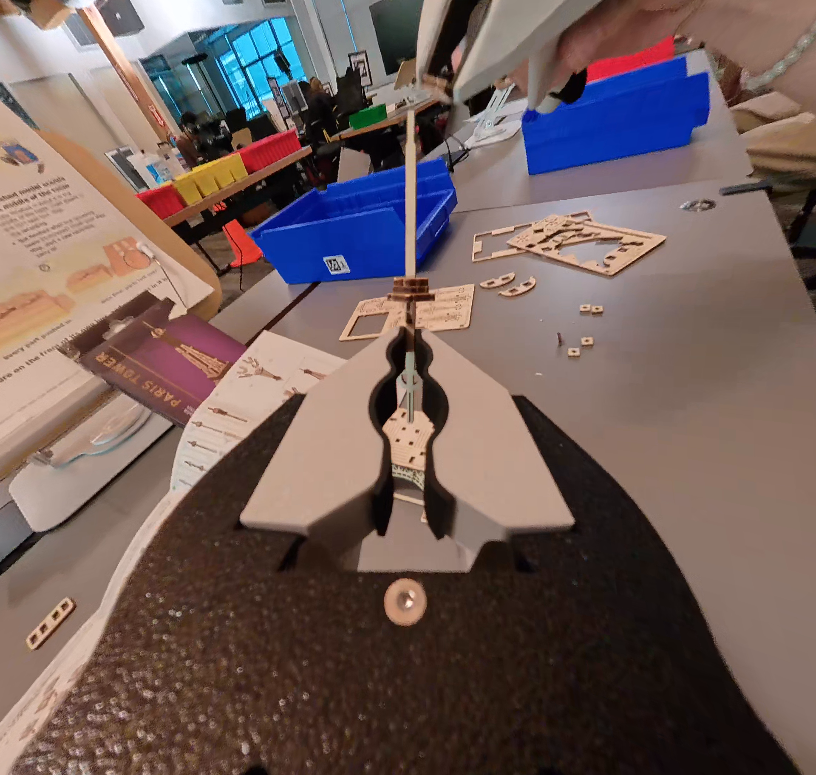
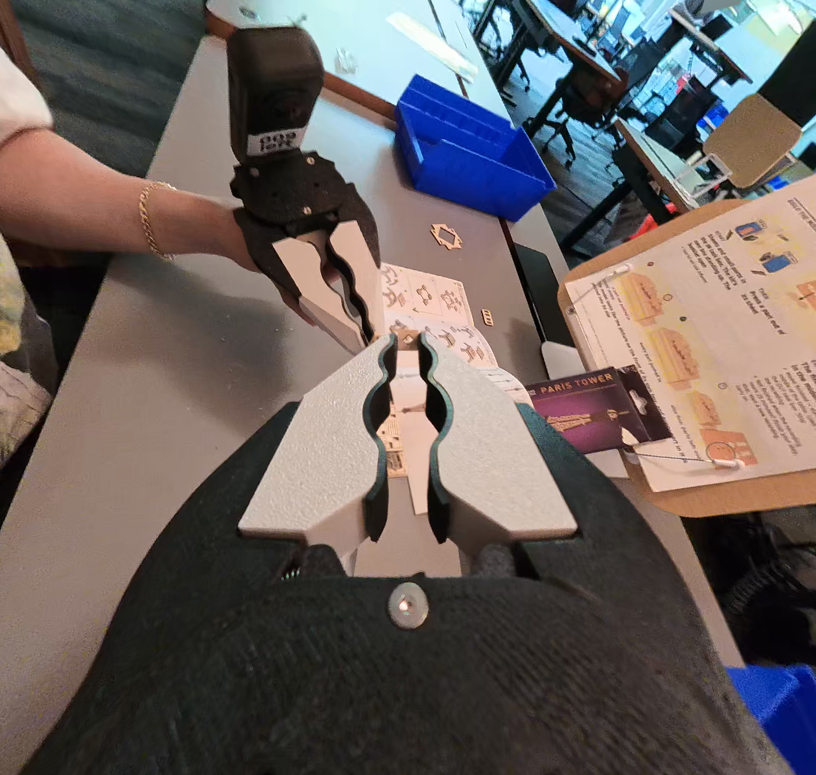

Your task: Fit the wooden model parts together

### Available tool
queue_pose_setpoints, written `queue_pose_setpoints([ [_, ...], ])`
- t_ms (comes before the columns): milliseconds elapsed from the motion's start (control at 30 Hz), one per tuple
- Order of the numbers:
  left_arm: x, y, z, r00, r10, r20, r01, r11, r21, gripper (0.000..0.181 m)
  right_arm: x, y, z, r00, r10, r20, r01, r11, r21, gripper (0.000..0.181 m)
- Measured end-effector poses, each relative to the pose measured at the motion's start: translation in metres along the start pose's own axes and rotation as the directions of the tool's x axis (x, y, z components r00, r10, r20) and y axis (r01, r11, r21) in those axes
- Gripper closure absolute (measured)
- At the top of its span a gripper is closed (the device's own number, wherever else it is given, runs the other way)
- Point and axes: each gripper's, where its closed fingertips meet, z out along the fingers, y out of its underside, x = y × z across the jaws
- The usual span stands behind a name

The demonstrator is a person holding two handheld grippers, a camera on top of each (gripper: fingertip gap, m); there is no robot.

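Left wrist view: left tool (image 1: 408, 341) clamped on tower (image 1: 408, 440), lower frame hidden between the fingers, spire (image 1: 410, 188) jutting up through centre frame, stepped collar low on it. At upper centre, right tool (image 1: 435, 87) pinching a small cap (image 1: 430, 82) right at the spire's tip; seated or only touching, cannot tell. Right wrist view: right tool (image 2: 406, 343) closed at the tips on the cap (image 2: 407, 338), left tool (image 2: 364, 336) just beside at centre frame.

Step in hand, by the look of it: topping the spire with the cap.

Next, likely: line the cap's hole up with the spire's axis, push straight down gently, hold the tower steady against the push. Thin spire, so no sideways force.

Punched sheets (image 1: 569, 241) and loose bits (image 1: 591, 310) lying on tabletop (image 1: 618, 400), right of frame.
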Motion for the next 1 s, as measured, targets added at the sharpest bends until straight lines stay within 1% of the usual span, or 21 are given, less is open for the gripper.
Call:
queue_pose_setpoints([
  [67,0.000,-0.009,-0.004,1.000,0.008,-0.010,-0.007,0.999,0.032,0.181,0.000,0.000,0.001,1.000,-0.025,-0.008,0.024,0.998,-0.053,0.174],
  [100,-0.001,-0.011,-0.006,1.000,0.012,-0.010,-0.012,0.999,0.036,0.181,0.000,-0.002,0.001,1.000,-0.029,-0.010,0.029,0.998,-0.059,0.174],
  [200,0.000,-0.015,-0.009,0.999,0.019,-0.030,-0.017,0.999,0.048,0.181,-0.001,-0.014,0.000,0.999,-0.035,-0.007,0.035,0.999,-0.028,0.174],
  [333,0.001,-0.015,-0.012,0.999,0.025,-0.049,-0.022,0.998,0.051,0.181,-0.002,-0.022,0.000,0.999,-0.053,-0.001,0.053,0.998,-0.021,0.174],
  [467,0.000,-0.019,-0.014,0.998,0.049,-0.044,-0.047,0.997,0.062,0.181,-0.004,-0.025,0.004,0.998,-0.060,0.024,0.061,0.998,-0.029,0.174],
  [667,0.001,-0.019,-0.021,0.995,0.061,-0.076,-0.053,0.994,0.093,0.181,-0.005,-0.028,0.007,0.994,-0.097,0.058,0.100,0.994,-0.046,0.174],
  [833,-0.001,-0.017,-0.024,0.996,0.062,-0.065,-0.055,0.993,0.101,0.181,-0.010,-0.029,0.010,0.988,-0.107,0.115,0.115,0.992,-0.059,0.174],
  [1000,-0.008,-0.018,-0.025,0.995,0.100,-0.001,-0.099,0.989,0.109,0.180,-0.005,-0.031,0.013,0.991,-0.072,0.111,0.080,0.995,-0.063,0.174],
])
